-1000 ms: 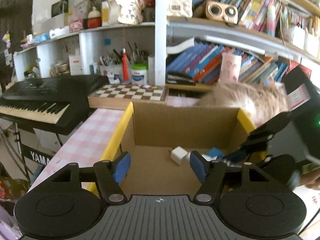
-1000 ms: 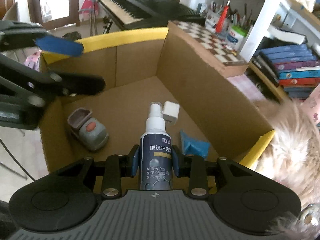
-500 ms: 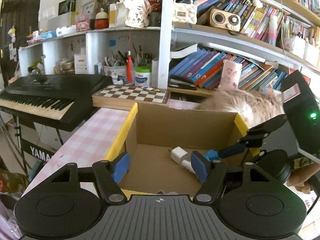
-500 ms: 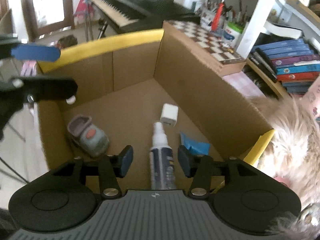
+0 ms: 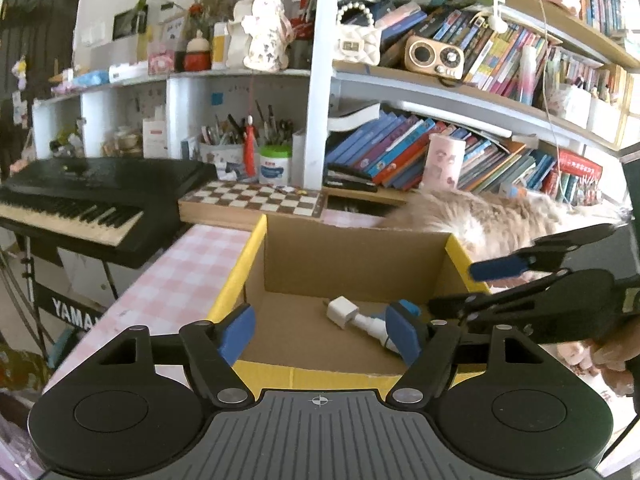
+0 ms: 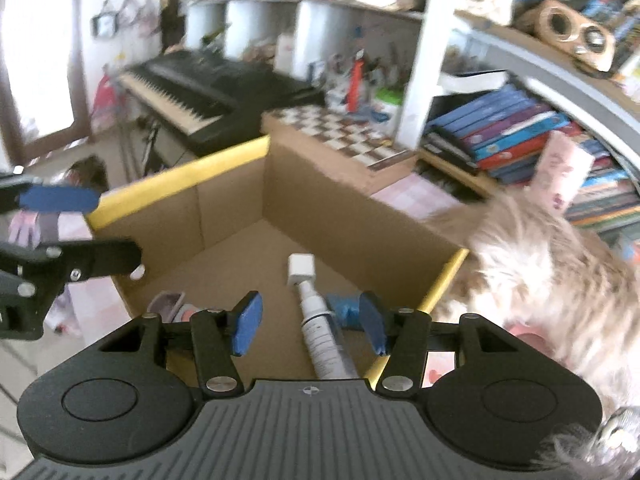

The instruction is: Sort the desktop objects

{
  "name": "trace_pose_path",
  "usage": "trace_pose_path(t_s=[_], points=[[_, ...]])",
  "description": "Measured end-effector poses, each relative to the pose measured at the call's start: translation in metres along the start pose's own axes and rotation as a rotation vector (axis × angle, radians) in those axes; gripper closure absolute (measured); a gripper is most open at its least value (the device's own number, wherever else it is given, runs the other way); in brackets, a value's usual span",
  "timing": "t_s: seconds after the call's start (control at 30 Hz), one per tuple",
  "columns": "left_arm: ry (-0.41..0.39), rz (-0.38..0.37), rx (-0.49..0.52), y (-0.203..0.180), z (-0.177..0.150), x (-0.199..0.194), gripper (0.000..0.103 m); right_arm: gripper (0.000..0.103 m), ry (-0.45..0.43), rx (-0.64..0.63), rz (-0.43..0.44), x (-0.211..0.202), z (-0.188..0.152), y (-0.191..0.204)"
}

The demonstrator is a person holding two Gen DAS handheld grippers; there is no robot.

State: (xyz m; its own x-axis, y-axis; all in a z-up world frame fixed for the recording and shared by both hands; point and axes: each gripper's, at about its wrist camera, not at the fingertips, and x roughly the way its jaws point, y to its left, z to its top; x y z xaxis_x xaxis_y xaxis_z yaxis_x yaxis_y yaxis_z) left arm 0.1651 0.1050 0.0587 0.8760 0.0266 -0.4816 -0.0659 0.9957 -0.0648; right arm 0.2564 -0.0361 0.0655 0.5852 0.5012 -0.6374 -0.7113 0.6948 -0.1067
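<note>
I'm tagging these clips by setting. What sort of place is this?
Most likely a home study or hobby room. Crowded bookshelves line the wall, an electronic keyboard stands beside a desk with a pink checked cloth, and a chessboard and pen pots sit behind the cardboard box.

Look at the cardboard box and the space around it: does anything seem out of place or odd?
Yes. A furry animal is pressed against the cardboard box's yellow-edged rim, odd among things being sorted. Inside the box, the spray bottle lies on its side, nozzle against the white charger, not standing upright.
</note>
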Motion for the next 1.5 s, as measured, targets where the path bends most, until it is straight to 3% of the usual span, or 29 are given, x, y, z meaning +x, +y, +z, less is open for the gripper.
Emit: trace_pose_path(t_s=[0.3,0.63,1.5], points=[[-0.070,0.006,0.001,0.002,0.004,-0.029,0.021,0.046,-0.106,0.149,-0.165,-0.038,-0.010,-0.002],[-0.087,-0.025,0.025,0.003,-0.009,-0.057,0.016,0.040,-0.147,0.242,-0.254,-0.077,-0.035,0.021],[-0.007,-0.036,-0.003,0.014,-0.076,-0.121,0.016,0.036,-0.098,0.337,-0.338,-0.131,-0.111,0.116]])
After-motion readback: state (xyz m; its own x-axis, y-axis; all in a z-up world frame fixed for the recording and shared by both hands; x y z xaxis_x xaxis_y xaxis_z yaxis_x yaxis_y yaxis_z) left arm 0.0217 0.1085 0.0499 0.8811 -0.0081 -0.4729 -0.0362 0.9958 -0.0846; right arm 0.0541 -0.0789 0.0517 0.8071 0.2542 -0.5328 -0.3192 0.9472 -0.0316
